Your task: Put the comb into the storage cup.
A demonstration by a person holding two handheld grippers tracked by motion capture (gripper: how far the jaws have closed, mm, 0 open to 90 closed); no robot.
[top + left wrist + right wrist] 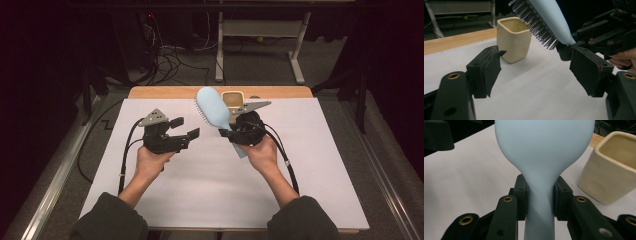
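A pale blue hairbrush (212, 107) is held up above the table, head toward the far side and bristles facing left. My right gripper (227, 133) is shut on its narrow neck; in the right gripper view the two pads (560, 195) press on both sides of the handle (540, 202). A cream square cup (232, 98) stands upright just behind the brush. My left gripper (186, 127) hovers left of the brush, open, with nothing between its jaws. In the left gripper view the bristles (536, 23) hang above the cup (514, 42), and the right gripper (599, 32) is at the right.
A white sheet (200, 190) covers the table, with a strip of bare wood (165, 92) along the far edge. Beyond it are a white desk frame (260, 30) and loose cables (170, 60) on the floor. Black cables trail from both grippers.
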